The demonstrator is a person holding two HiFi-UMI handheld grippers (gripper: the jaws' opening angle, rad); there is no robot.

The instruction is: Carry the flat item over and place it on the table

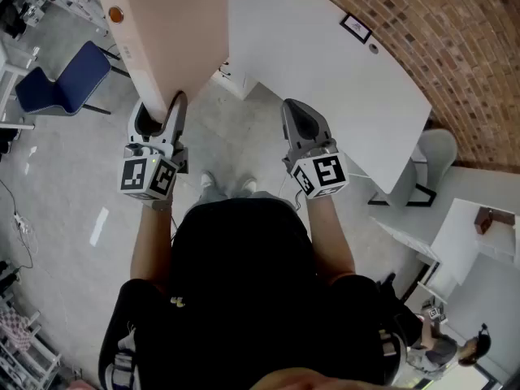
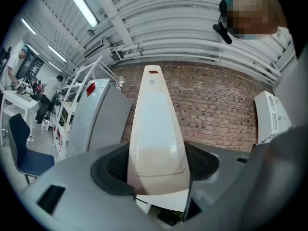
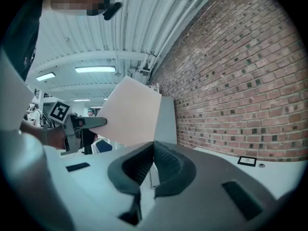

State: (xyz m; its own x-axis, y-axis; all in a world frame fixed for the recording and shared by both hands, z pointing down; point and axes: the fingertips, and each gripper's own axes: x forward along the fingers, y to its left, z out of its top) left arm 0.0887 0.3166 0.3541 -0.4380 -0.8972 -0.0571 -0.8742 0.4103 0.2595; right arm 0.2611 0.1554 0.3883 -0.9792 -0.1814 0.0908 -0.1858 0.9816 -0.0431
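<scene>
The flat item is a large pale beige board [image 1: 162, 31] standing upright, its lower edge between the jaws of my left gripper [image 1: 162, 116], which is shut on it. In the left gripper view the board [image 2: 155, 129] rises straight up from the left gripper [image 2: 156, 170], pressed between the pads. The right gripper view shows the board [image 3: 130, 112] and the left gripper [image 3: 79, 124] off to the left. My right gripper [image 1: 299, 120] hangs beside it, shut and holding nothing, jaws meeting [image 3: 153, 150]. The white table [image 1: 325, 63] lies just ahead, below the board.
A curved brick wall [image 1: 439, 39] runs behind the table. A small black-framed card [image 1: 355, 27] lies on the table's far side. A blue chair [image 1: 61, 80] stands left, a grey chair [image 1: 435, 153] right. People work at benches [image 2: 48, 88] far left.
</scene>
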